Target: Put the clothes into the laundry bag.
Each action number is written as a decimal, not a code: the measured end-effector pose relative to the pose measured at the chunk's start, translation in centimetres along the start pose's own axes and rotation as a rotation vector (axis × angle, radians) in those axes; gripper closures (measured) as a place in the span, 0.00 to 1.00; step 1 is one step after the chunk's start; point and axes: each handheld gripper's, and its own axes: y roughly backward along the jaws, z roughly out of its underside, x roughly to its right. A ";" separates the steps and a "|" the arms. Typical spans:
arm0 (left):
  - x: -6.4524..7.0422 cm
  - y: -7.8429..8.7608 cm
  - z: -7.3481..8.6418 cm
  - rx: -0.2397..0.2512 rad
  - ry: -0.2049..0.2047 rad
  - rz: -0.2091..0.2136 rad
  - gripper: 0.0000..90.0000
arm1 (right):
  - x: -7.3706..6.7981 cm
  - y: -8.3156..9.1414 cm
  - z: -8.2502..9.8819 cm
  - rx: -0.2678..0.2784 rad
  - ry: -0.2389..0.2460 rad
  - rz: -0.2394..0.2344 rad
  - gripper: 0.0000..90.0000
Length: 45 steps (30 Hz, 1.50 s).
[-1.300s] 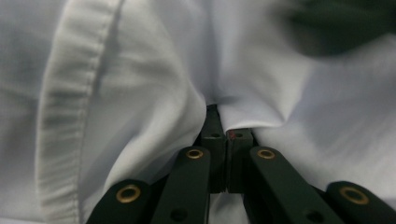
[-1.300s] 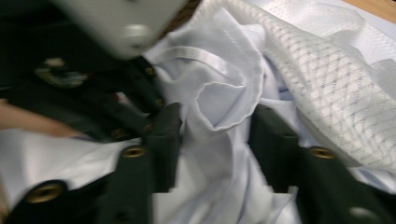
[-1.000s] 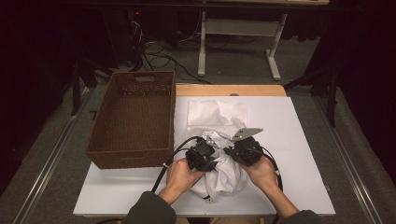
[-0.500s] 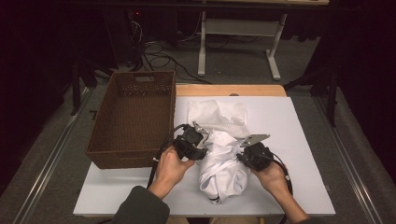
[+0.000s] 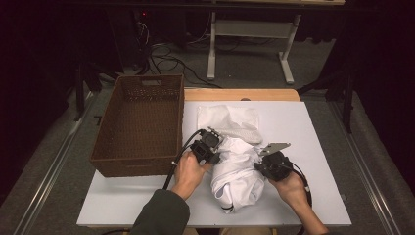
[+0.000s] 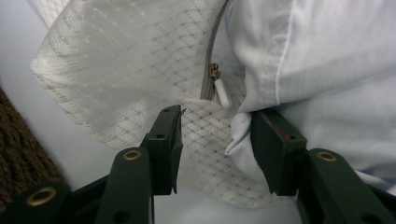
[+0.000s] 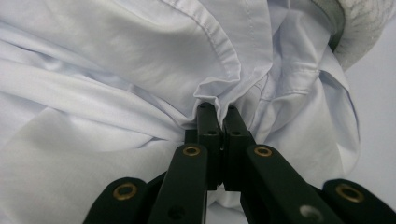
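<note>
A crumpled white shirt (image 5: 239, 176) lies near the front edge of the bench (image 5: 313, 127), about midway along it. The right tongs (image 7: 218, 109) are pressed together on a bunched fold at the shirt's right side. The left tongs (image 6: 215, 135) have just been opening and now stand apart at the shirt's left edge, a tip of the cloth between the jaws but not pinched. Behind the shirt lies a patterned white garment (image 5: 230, 121) with a zip (image 6: 217, 86). A brown wicker basket (image 5: 138, 125) sits at the bench's left edge.
</note>
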 end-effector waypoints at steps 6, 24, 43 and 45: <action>-1.1 1.6 -0.3 0.081 0.072 0.078 0.58 | 0.6 0.0 0.7 -0.019 -0.011 0.017 1.00; -1.6 -0.6 -1.3 0.021 0.044 -0.008 0.62 | 1.0 -0.1 1.0 -0.013 -0.027 0.012 1.00; -0.7 -5.0 -1.7 -0.010 0.053 -0.019 0.73 | 0.7 -0.3 0.7 -0.013 -0.019 0.006 1.00; -0.7 -5.0 -1.8 -0.013 0.050 0.007 0.83 | 0.7 -0.2 0.7 -0.015 -0.015 0.007 1.00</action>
